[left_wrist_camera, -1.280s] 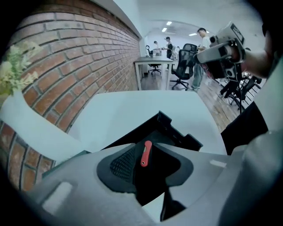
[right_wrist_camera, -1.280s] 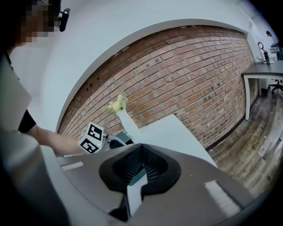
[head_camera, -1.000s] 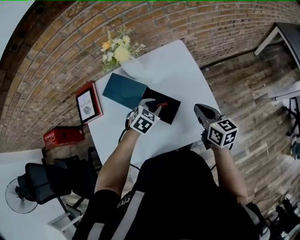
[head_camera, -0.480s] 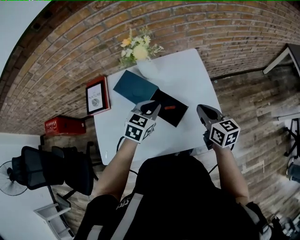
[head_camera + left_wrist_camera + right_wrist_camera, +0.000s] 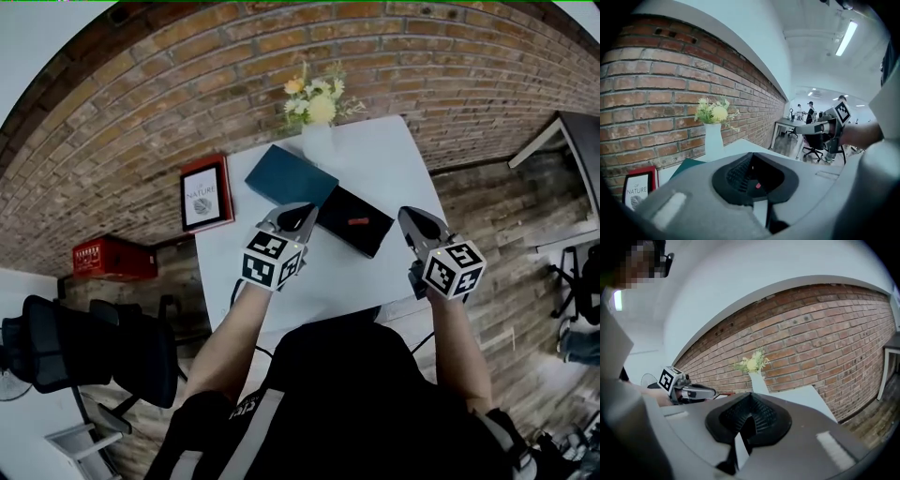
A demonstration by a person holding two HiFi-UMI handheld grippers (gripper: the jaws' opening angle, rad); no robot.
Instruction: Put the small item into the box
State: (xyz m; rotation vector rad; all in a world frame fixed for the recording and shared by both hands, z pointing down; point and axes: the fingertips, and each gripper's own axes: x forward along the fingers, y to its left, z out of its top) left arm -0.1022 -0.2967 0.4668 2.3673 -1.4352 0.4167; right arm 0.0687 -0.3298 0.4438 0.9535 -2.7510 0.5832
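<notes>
A white counter (image 5: 394, 169) is standing against a brick wall. In the head view, the black box (image 5: 373, 241) is lying open on it. The small red item (image 5: 357, 222) is resting inside the box, and a teal lid (image 5: 289, 176) is lying just beside it. The left claw (image 5: 302, 210) is hovering left of the box, the right claw (image 5: 411, 214) right of it. In the left gripper view, the jaws have just been closing and are clenched on nothing. In the right gripper view, the jaws are pressing together, empty. The drop looks done, so drawing both claws away high should avoid bumping the box.

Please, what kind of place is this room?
Probably an office or shared workspace: a brick wall, a black office chair, a desk further back, and a long ceiling light.
</notes>
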